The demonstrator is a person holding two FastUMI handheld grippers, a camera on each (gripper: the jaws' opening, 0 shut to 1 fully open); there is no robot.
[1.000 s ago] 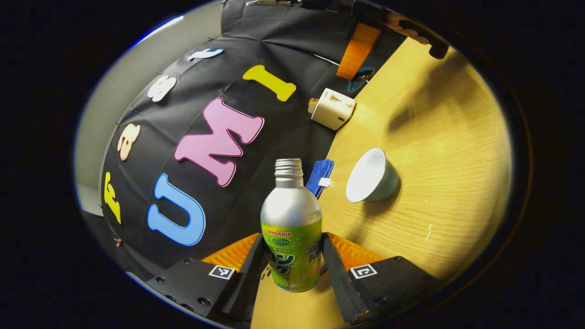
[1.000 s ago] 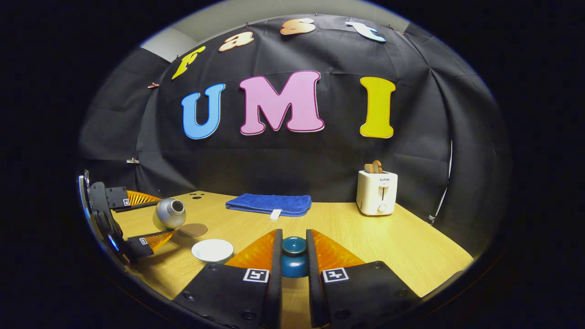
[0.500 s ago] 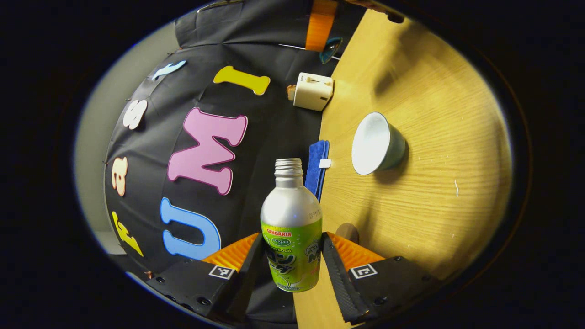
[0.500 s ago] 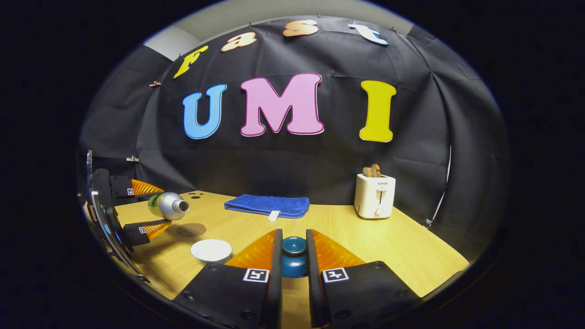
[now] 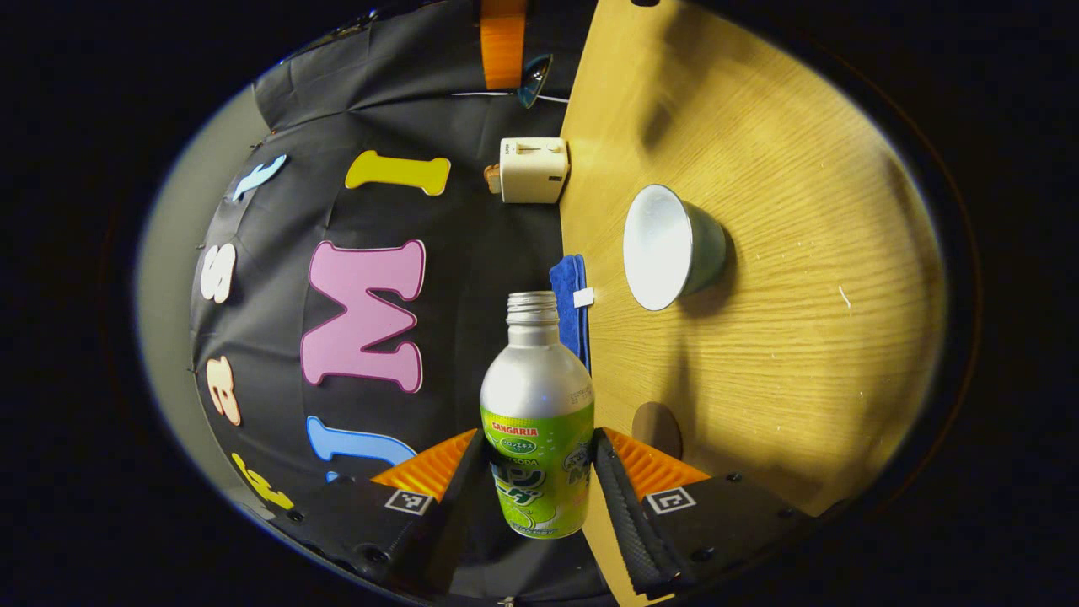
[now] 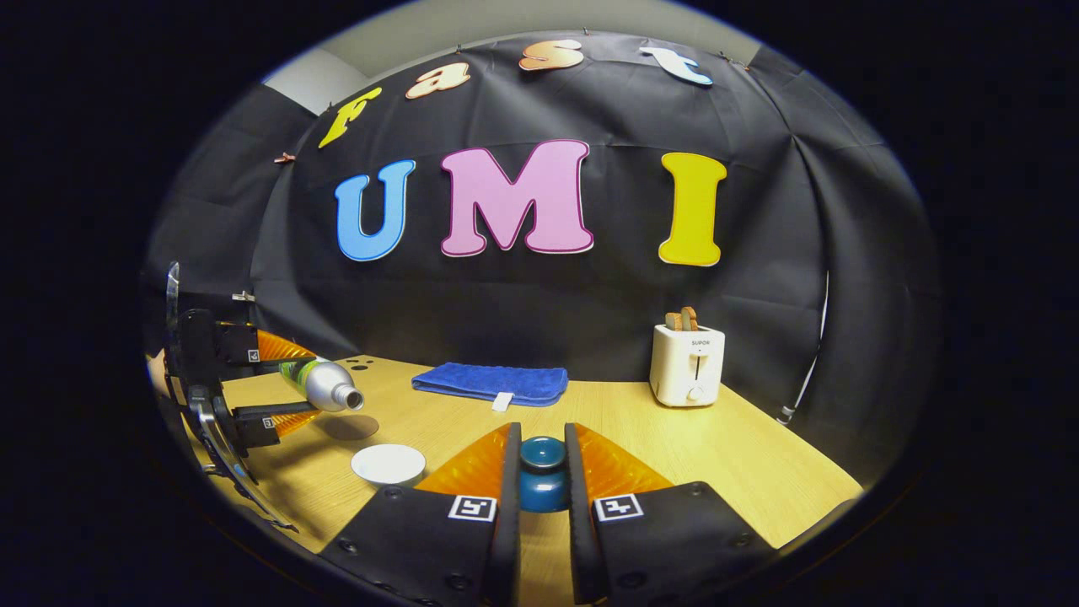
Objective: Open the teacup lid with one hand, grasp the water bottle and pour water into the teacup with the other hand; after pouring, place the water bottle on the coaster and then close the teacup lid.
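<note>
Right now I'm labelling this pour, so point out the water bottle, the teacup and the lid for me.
water bottle (image 5: 537,396), left gripper view, on its silver shoulder.
teacup (image 5: 662,247), left gripper view, on its white inside.
lid (image 6: 541,487), right gripper view, on its body between the fingers.

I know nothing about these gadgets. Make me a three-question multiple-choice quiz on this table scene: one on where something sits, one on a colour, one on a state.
1. Where does the blue towel lie?
A. by the back wall
B. inside the teacup
C. on the toaster

2. What colour is the toaster?
A. red
B. white
C. green

3. How is the water bottle held?
A. upright
B. upside down
C. tipped on its side

Answers: 1 A, it lies along the table's far edge. 2 B, its body is plain white. 3 C, the left gripper holds it sideways, mouth toward the open teacup.
</note>
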